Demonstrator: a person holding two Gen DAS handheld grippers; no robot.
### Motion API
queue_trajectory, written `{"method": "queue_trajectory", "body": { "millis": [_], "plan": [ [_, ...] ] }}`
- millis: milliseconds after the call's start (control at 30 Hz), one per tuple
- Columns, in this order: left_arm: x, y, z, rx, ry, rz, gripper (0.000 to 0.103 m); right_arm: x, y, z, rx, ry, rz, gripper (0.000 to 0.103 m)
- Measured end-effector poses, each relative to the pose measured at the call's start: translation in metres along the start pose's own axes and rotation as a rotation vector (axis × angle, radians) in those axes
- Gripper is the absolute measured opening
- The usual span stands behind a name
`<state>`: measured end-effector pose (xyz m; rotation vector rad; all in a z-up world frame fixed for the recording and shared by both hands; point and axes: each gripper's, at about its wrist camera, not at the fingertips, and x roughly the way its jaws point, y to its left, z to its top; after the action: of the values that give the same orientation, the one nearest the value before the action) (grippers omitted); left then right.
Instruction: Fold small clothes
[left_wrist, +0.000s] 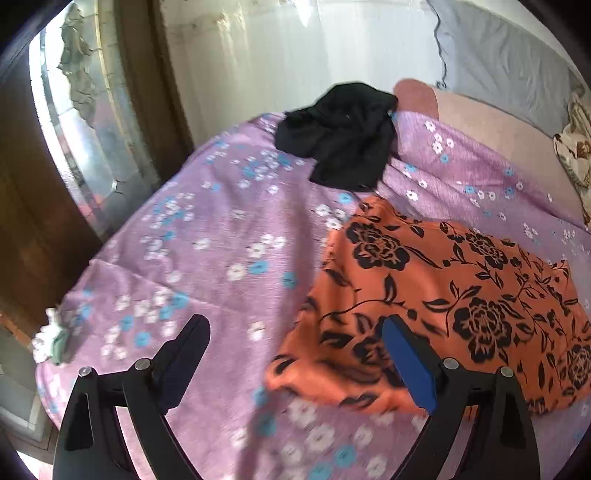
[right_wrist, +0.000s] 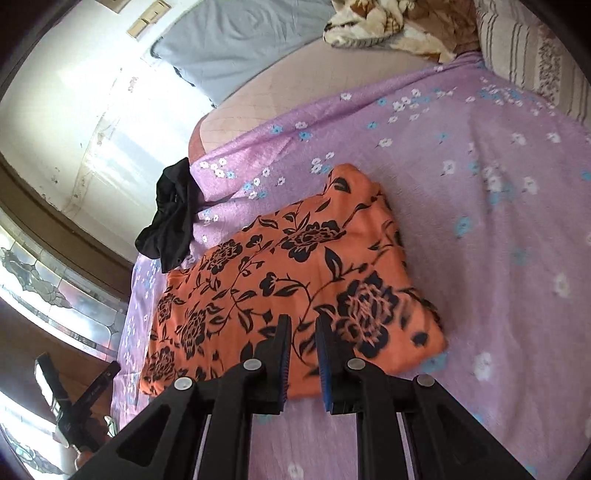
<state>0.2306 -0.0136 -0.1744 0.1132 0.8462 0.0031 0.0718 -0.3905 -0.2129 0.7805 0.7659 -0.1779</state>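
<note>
Bed (left_wrist: 207, 236): spread with a purple sheet printed in white and blue flowers; carries both garments; bare pinkish mattress showing past the sheet's far edge.
Orange garment (left_wrist: 436, 295): orange cloth with black roses, lying flat on the sheet as a compact, roughly rectangular bundle; edges doubled over and fairly even, so judged folded or very nearly so; perhaps one squaring-up press left, hard to tell for certain; also plain in the right wrist view (right_wrist: 295, 273).
Black garment (left_wrist: 343, 136): crumpled in a loose heap near the far edge of the sheet, just beyond the orange bundle and possibly touching its far corner; not spread, not folded; judged the work still to come.
Left claw (left_wrist: 295, 354): spread wide; nothing between the fingers; one finger over bare sheet, the blue-padded finger over the near corner of the orange bundle; contact with the cloth not certain.
Right claw (right_wrist: 303, 332): narrowed to a slim gap, not fully pressed together; no cloth seen pinched; poised at the near edge of the orange bundle.
Progress: roughly one piece done, one piece untouched, judging by how things lie.
</note>
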Motion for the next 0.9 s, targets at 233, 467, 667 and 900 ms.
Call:
{"method": "queue_trajectory", "body": {
  "millis": [233,467,667,900],
  "plan": [
    [0.059,-0.041,-0.015,0.111,0.188,0.081,0.095,0.058,0.006,-0.013,-0.005,0.182,0.008,0.016],
    [0.045,-0.037,-0.017,0.138,0.147,0.09,0.097,0.071,0.004,-0.022,-0.028,0.23,-0.019,0.016],
    [0.005,0.005,-0.024,0.003,0.123,0.005,0.097,0.06,0.006,-0.023,0.02,0.216,0.106,0.017],
    [0.019,0.016,-0.046,-0.183,0.35,-0.374,0.097,0.041,-0.018,-0.042,0.234,0.245,0.232,0.078]
  ]
}}
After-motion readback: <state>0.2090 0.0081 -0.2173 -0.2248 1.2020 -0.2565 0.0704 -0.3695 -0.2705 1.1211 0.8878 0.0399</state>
